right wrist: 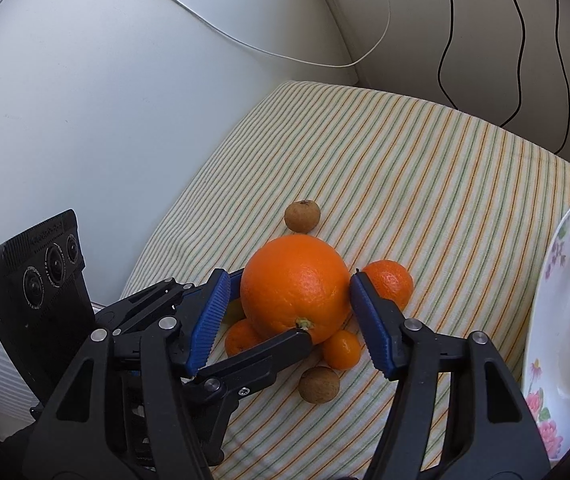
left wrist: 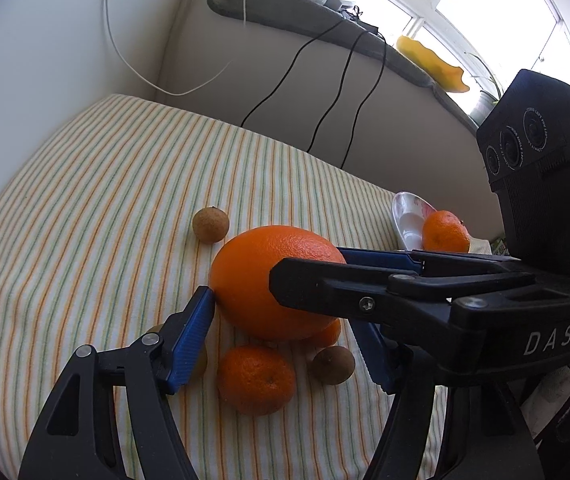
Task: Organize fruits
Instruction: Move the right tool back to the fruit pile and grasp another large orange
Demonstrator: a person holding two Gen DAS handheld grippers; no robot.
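Note:
A large orange (left wrist: 275,282) (right wrist: 296,286) sits on the striped cloth amid small fruit. My left gripper (left wrist: 285,338) is open, its blue pads (left wrist: 191,340) either side of the orange's near part. My right gripper (right wrist: 291,320) is open around the same orange, its blue pads (right wrist: 371,324) close to the sides; it also reaches in from the right in the left wrist view (left wrist: 365,276). Small mandarins (left wrist: 256,379) (right wrist: 389,282) (right wrist: 341,349) and brown round fruits (left wrist: 210,225) (left wrist: 333,364) (right wrist: 302,216) (right wrist: 319,385) lie around it.
A floral white plate (right wrist: 565,264) stands at the right with a mandarin (left wrist: 445,231) on it; it also shows in the left wrist view (left wrist: 407,220). Walls border the cloth at the back and left. Black and white cables (right wrist: 445,40) hang there. A ledge (left wrist: 325,16) runs above.

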